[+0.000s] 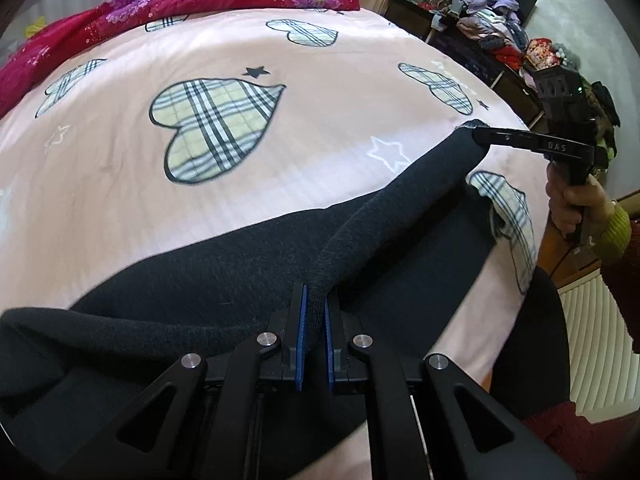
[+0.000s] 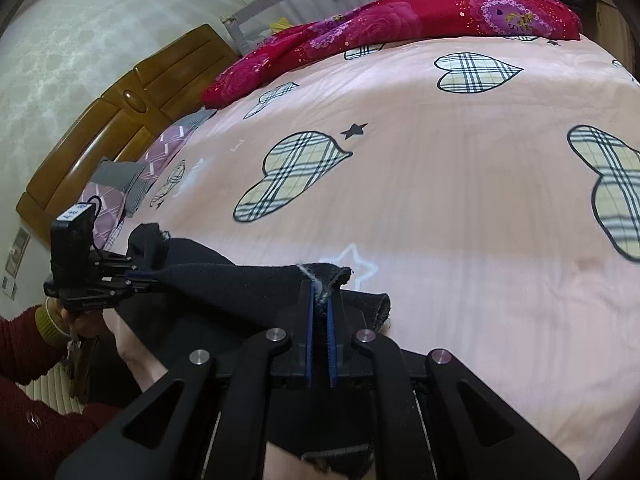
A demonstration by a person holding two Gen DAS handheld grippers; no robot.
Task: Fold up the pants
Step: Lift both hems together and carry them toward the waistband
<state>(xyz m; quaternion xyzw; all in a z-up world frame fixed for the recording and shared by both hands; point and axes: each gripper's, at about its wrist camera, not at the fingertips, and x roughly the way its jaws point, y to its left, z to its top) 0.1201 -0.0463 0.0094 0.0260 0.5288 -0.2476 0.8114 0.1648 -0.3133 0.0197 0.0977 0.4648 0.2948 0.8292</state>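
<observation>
Early days: left gripper [image 1: 316,316] and right gripper [image 2: 320,304] both pinch the dark pants [image 1: 224,276] tight over the bed [image 1: 320,160], fold barely started.

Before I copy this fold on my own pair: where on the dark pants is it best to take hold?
Grip the dark pants along one edge at two spread points, coming in from the near bedside. Both the left gripper and right gripper pinch that edge, so the fabric stretches between them.
</observation>
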